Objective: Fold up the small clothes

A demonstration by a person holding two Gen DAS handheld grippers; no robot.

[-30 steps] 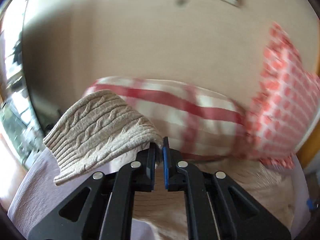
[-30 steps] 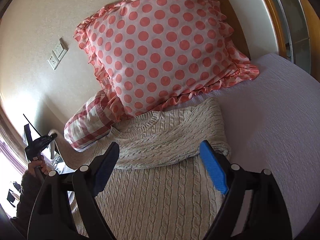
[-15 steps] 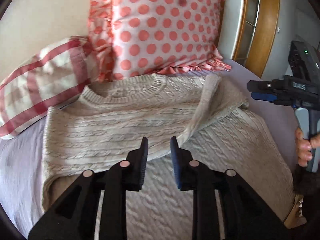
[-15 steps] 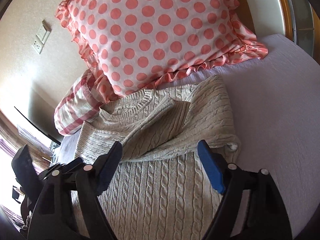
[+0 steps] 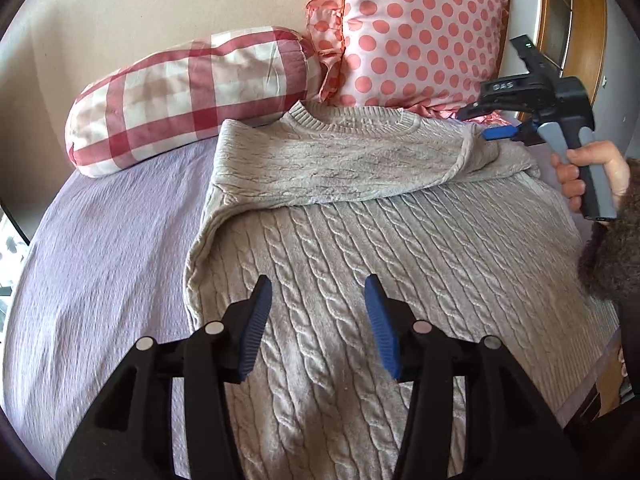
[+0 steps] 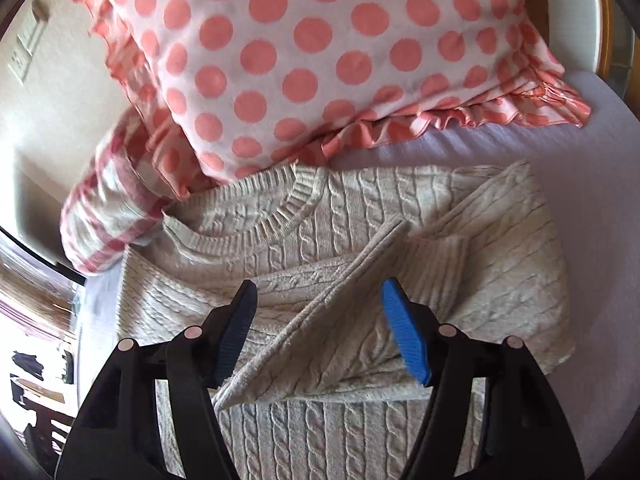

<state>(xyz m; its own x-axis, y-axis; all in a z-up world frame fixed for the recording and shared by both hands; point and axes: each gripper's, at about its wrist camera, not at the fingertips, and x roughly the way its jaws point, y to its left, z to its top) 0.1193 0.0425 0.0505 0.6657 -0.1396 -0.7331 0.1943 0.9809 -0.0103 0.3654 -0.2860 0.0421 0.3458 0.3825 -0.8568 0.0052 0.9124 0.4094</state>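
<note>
A beige cable-knit sweater point(image 5: 400, 240) lies flat on the lilac bedspread point(image 5: 100, 264), neck toward the pillows. Both sleeves are folded across its chest point(image 6: 360, 280). My left gripper point(image 5: 318, 320) is open and empty, hovering over the sweater's lower body. My right gripper point(image 6: 320, 328) is open and empty just above the crossed sleeves. It also shows in the left wrist view point(image 5: 500, 132) at the sweater's right shoulder, held by a hand.
A pink polka-dot pillow point(image 6: 320, 52) and a red-checked bolster point(image 5: 192, 96) lean against the wall behind the sweater. A wooden frame point(image 5: 584, 32) stands at the far right. The bedspread extends left of the sweater.
My left gripper let go of the left sleeve, which now lies across the chest, and opened wide while pulling back over the sweater body. My right gripper moved closer over the sleeves.
</note>
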